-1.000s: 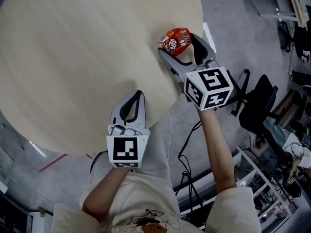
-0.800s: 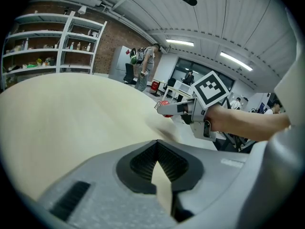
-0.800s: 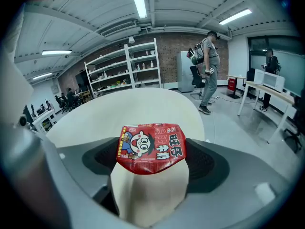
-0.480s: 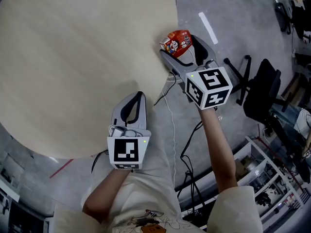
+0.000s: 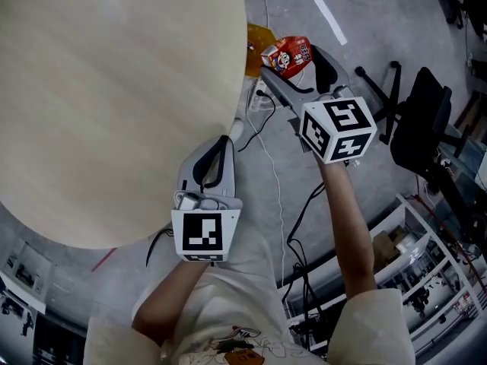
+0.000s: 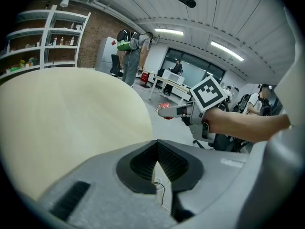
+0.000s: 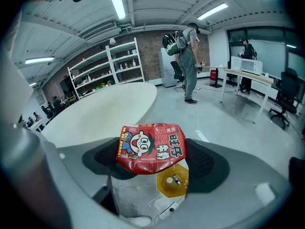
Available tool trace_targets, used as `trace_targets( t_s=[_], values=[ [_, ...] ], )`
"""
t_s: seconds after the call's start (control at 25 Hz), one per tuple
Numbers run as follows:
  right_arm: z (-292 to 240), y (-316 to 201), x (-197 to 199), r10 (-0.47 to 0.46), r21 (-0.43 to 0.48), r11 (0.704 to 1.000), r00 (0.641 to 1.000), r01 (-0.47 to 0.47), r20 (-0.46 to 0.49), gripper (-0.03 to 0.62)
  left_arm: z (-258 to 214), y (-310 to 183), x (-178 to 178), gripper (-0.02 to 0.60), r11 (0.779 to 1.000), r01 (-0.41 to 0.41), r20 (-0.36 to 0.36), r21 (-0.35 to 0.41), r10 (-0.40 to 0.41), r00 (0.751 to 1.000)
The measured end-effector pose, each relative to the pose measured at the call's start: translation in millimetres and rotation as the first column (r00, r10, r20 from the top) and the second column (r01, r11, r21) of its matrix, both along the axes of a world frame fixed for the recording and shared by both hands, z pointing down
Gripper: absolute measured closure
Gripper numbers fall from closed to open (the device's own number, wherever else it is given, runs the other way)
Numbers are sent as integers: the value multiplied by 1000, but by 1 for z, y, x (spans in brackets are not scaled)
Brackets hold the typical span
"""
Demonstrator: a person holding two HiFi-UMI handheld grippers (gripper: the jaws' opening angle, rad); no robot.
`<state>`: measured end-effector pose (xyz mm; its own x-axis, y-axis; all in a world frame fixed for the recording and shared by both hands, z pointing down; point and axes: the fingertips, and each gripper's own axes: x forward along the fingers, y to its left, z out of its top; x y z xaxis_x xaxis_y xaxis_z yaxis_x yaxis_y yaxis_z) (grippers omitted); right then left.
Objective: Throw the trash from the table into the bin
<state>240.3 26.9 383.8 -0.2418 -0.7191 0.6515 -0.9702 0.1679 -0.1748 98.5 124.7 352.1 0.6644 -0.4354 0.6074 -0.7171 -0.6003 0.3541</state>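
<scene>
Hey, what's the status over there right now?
Left gripper shut, empty. Right gripper shut on red carton, clear of the table. Yellow bin on floor ahead; nothing blocking.

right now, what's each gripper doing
Left gripper: closed, nothing in it.
Right gripper: closed on the red carton.
</scene>
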Motion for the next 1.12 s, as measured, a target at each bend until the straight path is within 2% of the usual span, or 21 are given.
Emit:
trace_targets(
  t_s=[0.16, 0.32, 0.44, 0.56, 0.72, 0.8, 0.92, 1.12],
  values=[
    [16, 5, 12, -5, -21, 1000, 1000, 5, 9, 155, 7, 6, 20, 575, 1000, -12, -2, 6, 12, 1000],
    [32, 9, 25, -14, -37, 999, 1000, 15, 19, 155, 8, 9, 44, 575, 998, -49, 11, 50, 49, 999],
    [46, 11, 37, -21, -47, 999, 999, 22, 28, 155, 21, 17, 60, 575, 999, -45, 21, 9, 45, 999],
    [61, 13, 44, -36, -55, 998, 999, 38, 39, 155, 31, 20, 75, 575, 999, -52, 30, 16, 52, 998],
    [83, 16, 48, -66, -69, 995, 996, 70, 52, 155, 51, 30, 90, 575, 998, -48, 50, -30, 49, 998],
    [96, 16, 48, -82, -74, 993, 995, 86, 58, 155, 60, 29, 97, 575, 999, -45, 49, -25, 46, 998],
    [115, 18, 47, -104, -83, 990, 992, 110, 68, 155, 75, 35, 105, 575, 996, -86, 75, -26, 88, 993],
    [144, 19, 48, -120, -88, 988, 989, 127, 83, 154, 99, 41, 108, 575, 996, -71, 99, -49, 76, 992]
  ],
)
